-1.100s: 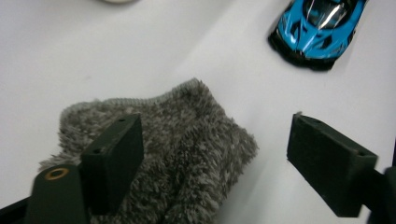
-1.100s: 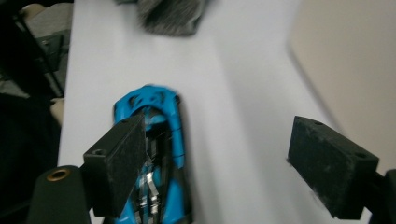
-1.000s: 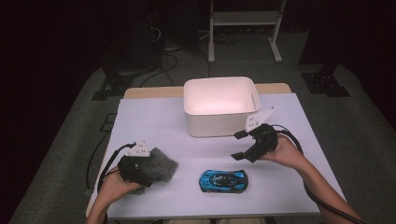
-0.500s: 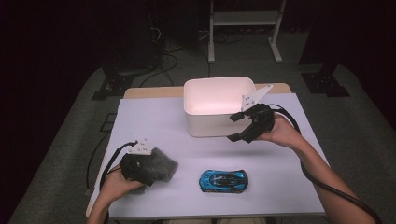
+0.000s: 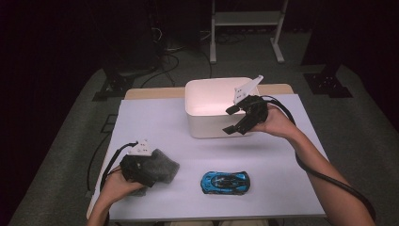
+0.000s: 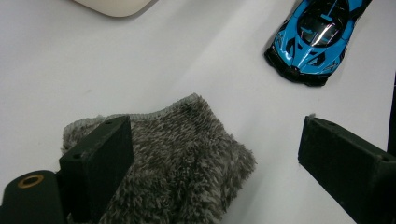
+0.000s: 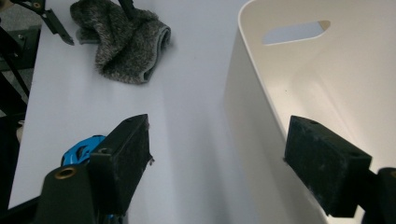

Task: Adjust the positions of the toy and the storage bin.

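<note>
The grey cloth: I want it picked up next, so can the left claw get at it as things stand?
Probably yes: the left claw is open, one jaw already on the grey cloth, nothing covering it.

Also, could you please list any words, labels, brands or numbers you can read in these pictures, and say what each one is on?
There are none to read: the blue toy car, the grey fuzzy cloth, the white bin, the white table top and both grippers, left gripper and right gripper, carry no legible text.
</note>
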Tool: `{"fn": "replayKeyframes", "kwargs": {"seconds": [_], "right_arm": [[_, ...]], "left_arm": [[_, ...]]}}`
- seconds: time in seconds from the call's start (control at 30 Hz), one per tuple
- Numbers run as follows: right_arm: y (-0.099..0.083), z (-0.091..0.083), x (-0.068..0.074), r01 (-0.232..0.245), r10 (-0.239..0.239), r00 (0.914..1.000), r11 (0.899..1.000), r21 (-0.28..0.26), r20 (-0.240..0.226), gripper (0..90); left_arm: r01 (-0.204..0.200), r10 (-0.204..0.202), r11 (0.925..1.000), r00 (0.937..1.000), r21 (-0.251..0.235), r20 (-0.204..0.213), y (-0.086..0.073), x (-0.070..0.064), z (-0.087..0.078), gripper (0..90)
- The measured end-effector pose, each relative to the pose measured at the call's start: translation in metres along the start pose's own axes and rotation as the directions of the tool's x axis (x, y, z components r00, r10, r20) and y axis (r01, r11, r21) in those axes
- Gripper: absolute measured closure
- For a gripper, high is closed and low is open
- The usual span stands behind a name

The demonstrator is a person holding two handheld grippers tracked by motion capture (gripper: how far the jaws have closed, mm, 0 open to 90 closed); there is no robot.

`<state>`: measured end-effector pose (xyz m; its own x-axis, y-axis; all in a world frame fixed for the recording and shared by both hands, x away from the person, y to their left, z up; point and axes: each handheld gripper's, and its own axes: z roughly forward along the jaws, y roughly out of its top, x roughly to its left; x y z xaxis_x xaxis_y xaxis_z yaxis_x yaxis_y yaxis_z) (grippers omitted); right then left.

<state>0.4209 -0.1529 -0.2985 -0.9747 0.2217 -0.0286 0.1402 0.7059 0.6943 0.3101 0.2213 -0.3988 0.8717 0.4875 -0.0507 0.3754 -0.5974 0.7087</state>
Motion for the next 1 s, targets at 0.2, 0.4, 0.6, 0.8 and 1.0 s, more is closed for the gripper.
{"fn": "replayKeyframes", "kwargs": {"seconds": [0.2,0.4,0.6,0.8,1.0], "right_arm": [[0.007,0.010,-0.019,0.001,-0.002,0.9998,0.999,0.038,0.018,24.1],[0.010,0.023,-0.033,-0.010,0.009,0.9998,0.997,0.071,0.019,28.5],[0.010,0.033,-0.039,0.000,-0.002,0.9997,0.996,0.095,0.024,43.5],[0.009,0.038,-0.039,0.018,-0.020,0.9997,0.991,0.134,0.012,62.1],[0.007,0.040,-0.039,0.041,-0.044,0.9988,0.988,0.149,0.020,79.0]], "left_arm": [[0.007,-0.007,0.9999,1.0000,-0.015,0.004,-0.001,0.002,-0.002,9.1],[0.004,-0.004,0.9999,0.9999,-0.015,0.011,0.000,0.002,-0.001,9.1],[0.005,-0.005,0.9999,0.9999,-0.015,0.016,0.000,0.002,-0.001,9.1],[0.005,-0.004,1.0000,0.9999,-0.006,0.015,0.001,0.001,0.001,9.1],[0.004,-0.004,1.0000,0.9998,-0.002,0.020,0.000,0.001,0.002,9.1]]}}
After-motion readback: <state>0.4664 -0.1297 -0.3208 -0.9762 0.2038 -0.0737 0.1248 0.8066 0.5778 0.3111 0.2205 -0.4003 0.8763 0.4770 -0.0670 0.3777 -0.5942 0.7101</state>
